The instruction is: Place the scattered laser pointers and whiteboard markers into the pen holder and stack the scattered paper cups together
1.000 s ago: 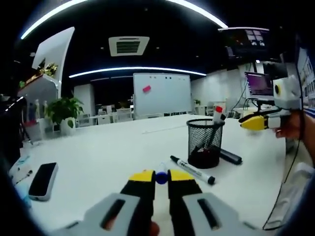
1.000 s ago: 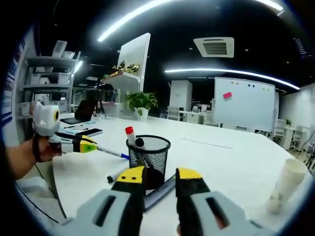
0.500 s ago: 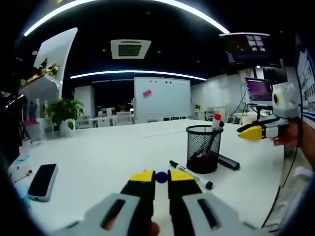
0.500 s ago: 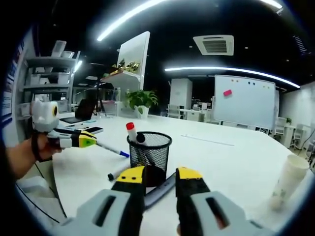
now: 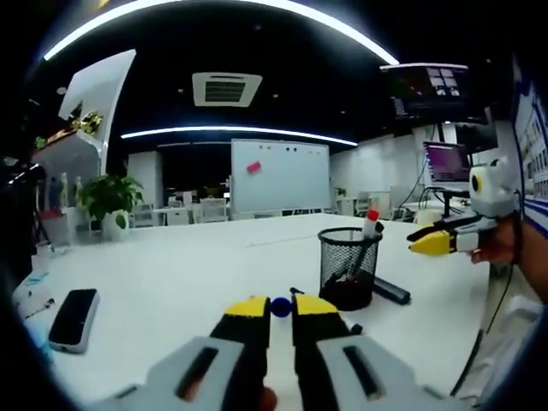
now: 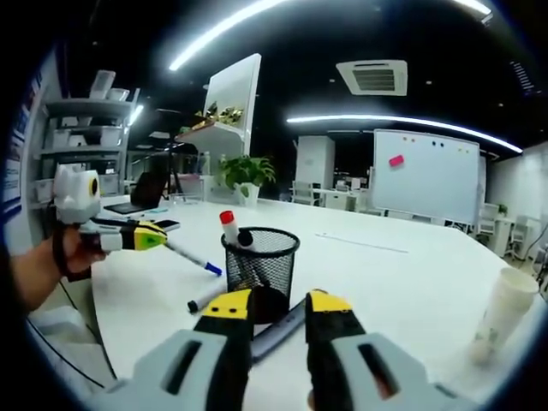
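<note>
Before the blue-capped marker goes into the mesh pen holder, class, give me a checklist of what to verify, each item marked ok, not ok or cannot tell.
1. Left gripper shut on the blue-capped marker: ok.
2. Pen holder upright on the table: ok.
3. Room left inside beside the red-capped marker: cannot tell.
4. Right gripper free: ok, jaws apart, nothing held.
5. Loose markers remaining on the table: not ok; black marker lies beside the holder.
6. Paper cups stacked: cannot tell.
</note>
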The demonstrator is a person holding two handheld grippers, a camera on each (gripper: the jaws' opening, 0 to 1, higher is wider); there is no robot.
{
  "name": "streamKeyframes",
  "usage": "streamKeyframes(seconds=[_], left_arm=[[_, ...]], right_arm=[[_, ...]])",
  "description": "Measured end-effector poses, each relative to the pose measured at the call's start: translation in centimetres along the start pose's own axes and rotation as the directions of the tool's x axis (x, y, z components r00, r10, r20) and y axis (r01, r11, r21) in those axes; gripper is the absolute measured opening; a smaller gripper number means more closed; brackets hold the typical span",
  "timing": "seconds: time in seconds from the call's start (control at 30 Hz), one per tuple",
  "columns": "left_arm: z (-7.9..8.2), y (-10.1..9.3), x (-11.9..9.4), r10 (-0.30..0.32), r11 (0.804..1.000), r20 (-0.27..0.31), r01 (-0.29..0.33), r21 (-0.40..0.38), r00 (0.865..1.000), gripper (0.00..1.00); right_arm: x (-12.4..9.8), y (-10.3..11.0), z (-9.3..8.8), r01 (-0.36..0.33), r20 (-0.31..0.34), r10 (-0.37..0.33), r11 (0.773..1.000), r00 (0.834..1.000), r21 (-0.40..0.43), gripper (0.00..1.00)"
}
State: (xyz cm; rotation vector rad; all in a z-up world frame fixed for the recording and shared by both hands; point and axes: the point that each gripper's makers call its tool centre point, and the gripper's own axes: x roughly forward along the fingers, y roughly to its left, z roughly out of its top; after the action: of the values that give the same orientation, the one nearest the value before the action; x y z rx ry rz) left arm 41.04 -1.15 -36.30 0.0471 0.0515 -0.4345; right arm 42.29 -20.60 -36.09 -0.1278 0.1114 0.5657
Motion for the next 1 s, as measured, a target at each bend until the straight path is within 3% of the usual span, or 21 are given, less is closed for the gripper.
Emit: streamKeyframes(seconds=[0.57, 1.0], left_arm=[[1.8, -0.7, -0.6, -0.018, 1.000, 0.053, 0.018, 0.012, 0.998, 0.11], [6.1, -1.7, -1.5, -0.083, 0.995, 0.168, 0.091, -0.039, 0.982, 0.11]], right_arm=[[-0.1, 0.0, -0.4, -0.001, -0.011, 0.001, 1.000, 1.000, -0.003, 0.24], [-0.1, 0.0, -0.6, -0.002, -0.021, 0.002, 1.000, 1.000, -0.008, 0.24]])
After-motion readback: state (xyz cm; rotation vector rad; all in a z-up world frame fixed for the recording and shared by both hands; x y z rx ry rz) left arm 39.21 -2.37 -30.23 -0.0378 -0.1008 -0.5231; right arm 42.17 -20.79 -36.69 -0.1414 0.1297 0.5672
